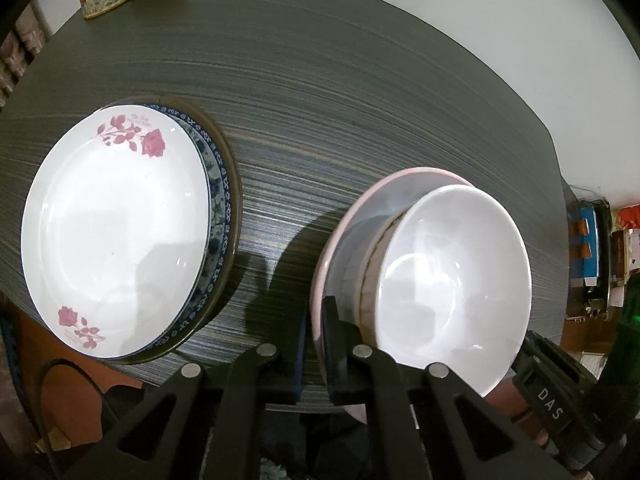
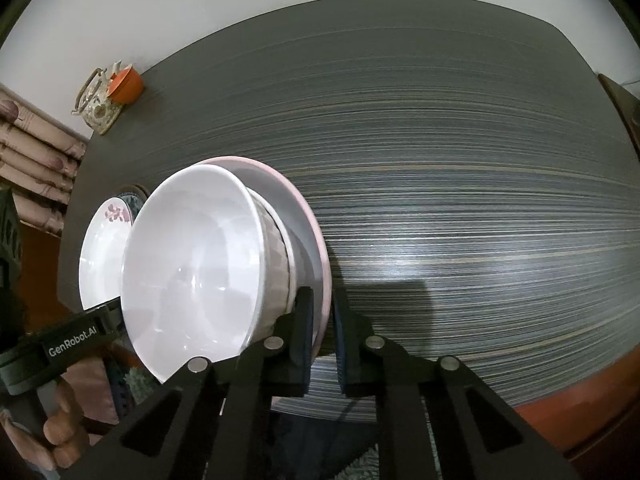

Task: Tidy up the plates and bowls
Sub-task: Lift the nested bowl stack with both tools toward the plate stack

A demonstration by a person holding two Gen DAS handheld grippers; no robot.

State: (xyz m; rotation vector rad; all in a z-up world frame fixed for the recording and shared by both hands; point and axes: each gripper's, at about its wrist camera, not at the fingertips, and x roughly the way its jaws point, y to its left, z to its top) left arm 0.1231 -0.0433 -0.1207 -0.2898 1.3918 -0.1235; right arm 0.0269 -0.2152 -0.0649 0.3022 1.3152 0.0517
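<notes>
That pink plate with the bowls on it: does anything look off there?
Nothing is broken or spilled. The pink plate carries a white bowl nested in another bowl, pinched at opposite rims by the left gripper and right gripper. The bowls sit off-centre on it.

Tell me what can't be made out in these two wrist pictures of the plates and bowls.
- Left wrist view: how many plates lie under the rose plate; it covers all but their rims.
- Both views: how many bowls sit under the white bowl on the pink plate; it hides them.
- Left wrist view: the pink plate's near rim, behind the left gripper.
- Right wrist view: the teapot, partly hidden by the orange cup.
</notes>
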